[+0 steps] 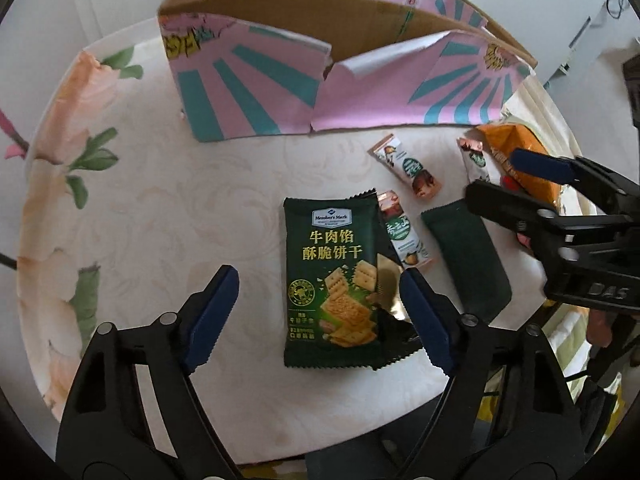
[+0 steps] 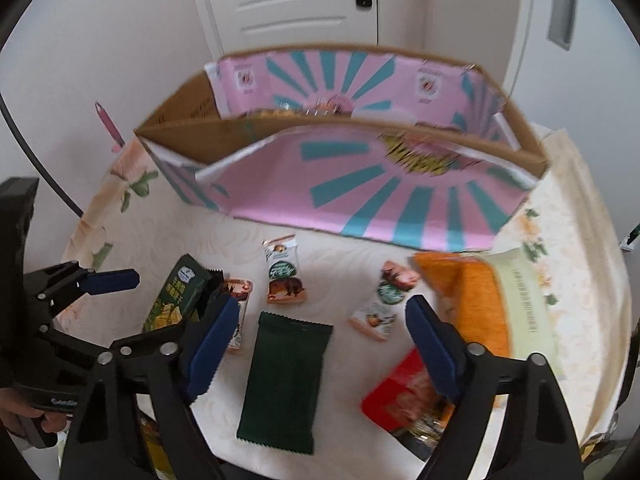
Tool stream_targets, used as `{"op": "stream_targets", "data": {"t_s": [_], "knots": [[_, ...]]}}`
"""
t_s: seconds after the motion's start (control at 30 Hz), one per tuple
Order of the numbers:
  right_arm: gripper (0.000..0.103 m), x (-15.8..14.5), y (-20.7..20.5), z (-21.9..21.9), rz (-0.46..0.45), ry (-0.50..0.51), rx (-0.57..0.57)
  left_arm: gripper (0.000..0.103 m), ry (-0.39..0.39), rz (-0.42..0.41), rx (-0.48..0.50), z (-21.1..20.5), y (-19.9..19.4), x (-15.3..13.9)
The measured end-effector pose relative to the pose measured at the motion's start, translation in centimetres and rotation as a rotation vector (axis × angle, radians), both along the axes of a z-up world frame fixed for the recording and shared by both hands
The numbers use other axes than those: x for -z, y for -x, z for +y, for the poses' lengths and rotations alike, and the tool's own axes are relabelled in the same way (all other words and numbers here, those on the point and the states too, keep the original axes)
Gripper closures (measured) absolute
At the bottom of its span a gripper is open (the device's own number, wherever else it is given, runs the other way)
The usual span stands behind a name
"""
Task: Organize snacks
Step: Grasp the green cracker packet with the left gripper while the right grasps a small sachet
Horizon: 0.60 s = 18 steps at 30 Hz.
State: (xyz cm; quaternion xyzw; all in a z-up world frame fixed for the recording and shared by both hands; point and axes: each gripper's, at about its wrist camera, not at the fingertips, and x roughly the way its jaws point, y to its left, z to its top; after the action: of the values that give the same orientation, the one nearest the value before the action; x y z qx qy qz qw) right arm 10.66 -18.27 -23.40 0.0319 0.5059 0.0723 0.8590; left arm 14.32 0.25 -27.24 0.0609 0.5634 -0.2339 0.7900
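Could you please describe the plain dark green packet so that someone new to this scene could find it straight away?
Start at the big pink-and-teal cardboard box at the back of the table. In front of it, among scattered snacks, lies the dark green packet, flat and blank side up. Unlike the printed green cracker packet nearby, it shows no picture or writing.

Bare tablecloth (image 1: 200,200) lies open left of the green cracker pack (image 1: 330,280); snack bars crowd its right, the cardboard box (image 1: 248,92) walls off the far side.

A home room: a round table covered with a cream floral tablecloth (image 1: 120,208) stands near a white panelled door with a black handle (image 2: 296,0).
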Motion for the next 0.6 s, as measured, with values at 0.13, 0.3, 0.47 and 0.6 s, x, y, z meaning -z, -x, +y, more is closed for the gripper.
{"op": "stream_targets", "data": {"t_s": [0.13,0.3,0.47,0.6], "knots": [[0.028,1.6,-0.7,1.0,0.023,0.008,-0.003,0.025,0.006,0.014,0.015,0.1,-0.1,0.7],[0.029,2.6,-1.5,1.4,0.032,0.013,0.0,0.028,0.012,0.004,0.035,0.0,0.0,0.9],[0.039,3.4,-2.4,1.8,0.043,0.015,-0.014,0.043,0.03,0.009,0.046,0.3,-0.1,0.6],[0.041,3.8,-2.8,2.3,0.036,0.027,-0.034,0.052,0.042,0.017,0.061,0.2,-0.2,0.4]]}}
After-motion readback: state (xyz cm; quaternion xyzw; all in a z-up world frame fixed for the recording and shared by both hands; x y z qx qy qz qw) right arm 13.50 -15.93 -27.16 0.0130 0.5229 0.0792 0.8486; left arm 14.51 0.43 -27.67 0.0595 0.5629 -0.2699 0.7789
